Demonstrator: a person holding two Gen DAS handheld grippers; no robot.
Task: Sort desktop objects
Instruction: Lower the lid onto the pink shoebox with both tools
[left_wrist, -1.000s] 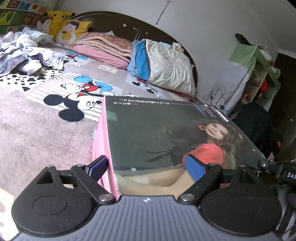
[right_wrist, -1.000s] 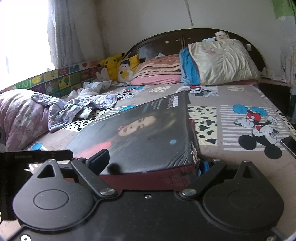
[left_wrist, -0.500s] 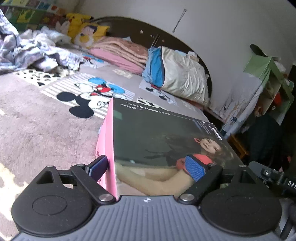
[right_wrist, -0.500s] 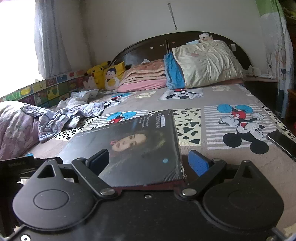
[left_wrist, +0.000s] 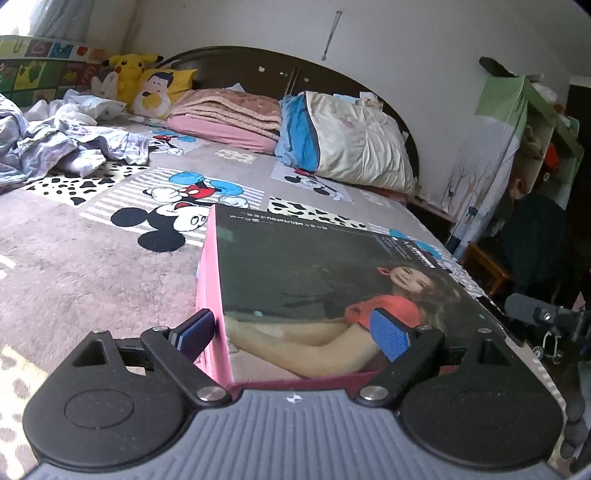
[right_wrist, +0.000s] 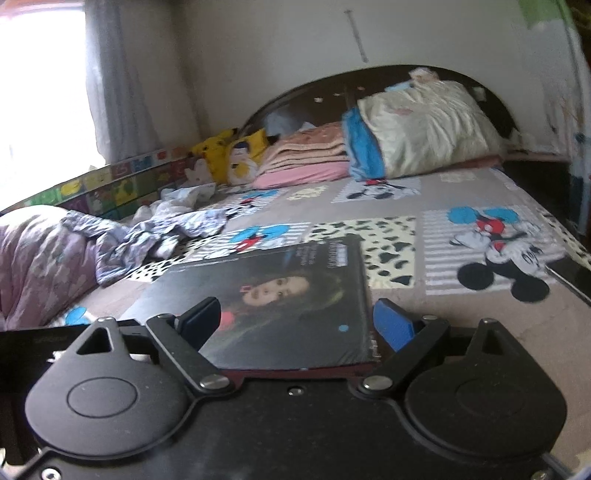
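Note:
A flat pink box with a dark lid showing a woman in red lies on the bed. My left gripper straddles its near corner: the left finger is beside the pink side and the right finger is over the lid, with gaps showing. In the right wrist view the same box lies flat, and my right gripper stands wide open just off its near edge, the right finger clear of the box.
The bed has a Mickey Mouse cover. Crumpled clothes lie at the left, folded blankets and a pillow at the headboard. A green shelf stands to the right. A dark phone lies near the bed's right edge.
The right gripper opened, let go of the box and drew back and up. The box came down flat onto the bed. The left gripper stayed at its corner.

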